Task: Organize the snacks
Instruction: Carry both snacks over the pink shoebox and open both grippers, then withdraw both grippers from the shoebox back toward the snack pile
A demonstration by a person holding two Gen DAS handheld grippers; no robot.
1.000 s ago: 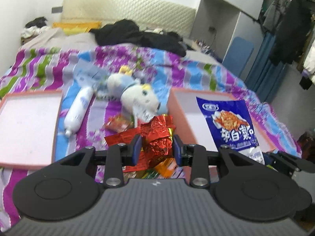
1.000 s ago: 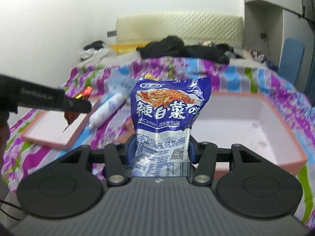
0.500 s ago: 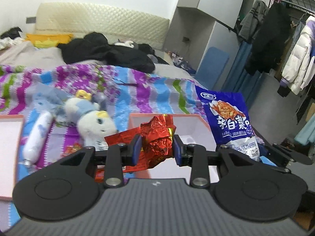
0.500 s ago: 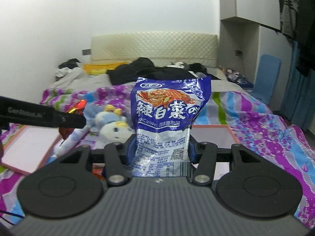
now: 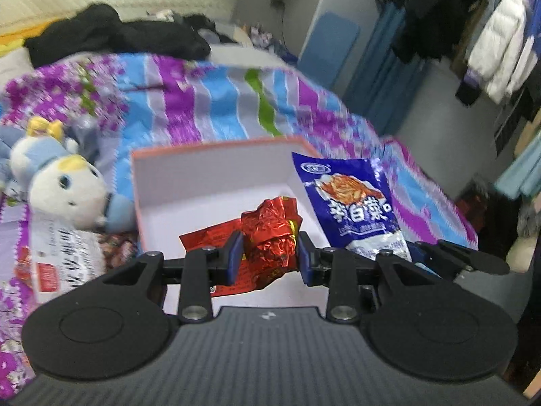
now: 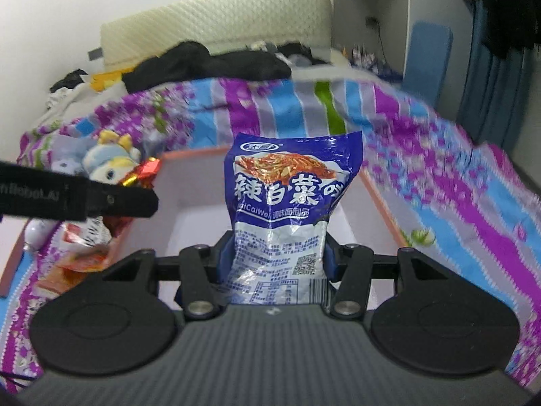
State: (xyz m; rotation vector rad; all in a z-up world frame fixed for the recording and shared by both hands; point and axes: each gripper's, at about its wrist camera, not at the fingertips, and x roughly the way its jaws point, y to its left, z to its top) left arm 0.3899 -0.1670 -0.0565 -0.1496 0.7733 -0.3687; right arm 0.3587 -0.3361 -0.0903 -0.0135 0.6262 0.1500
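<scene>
My left gripper (image 5: 268, 253) is shut on a crumpled red foil snack packet (image 5: 270, 233), held over the open pink-rimmed white box (image 5: 203, 182) on the bed. My right gripper (image 6: 277, 257) is shut on a blue and white snack bag (image 6: 287, 203) that stands upright between the pads, above the same box (image 6: 372, 203). In the left wrist view that blue bag (image 5: 351, 203) hangs over the box's right side. The left gripper's arm (image 6: 77, 199) crosses the left of the right wrist view, with red foil (image 6: 143, 171) showing behind it.
A white and blue plush toy (image 5: 57, 182) lies left of the box, with loose snack wrappers (image 5: 57, 264) in front of it. Black clothes (image 5: 115, 34) sit at the bed's head. A blue chair (image 5: 328, 47) and hanging coats (image 5: 490, 34) stand to the right.
Both grippers have swung to the right and slightly down with their snacks. They now hang over the right-hand box, and the left-hand tray has left the view.
</scene>
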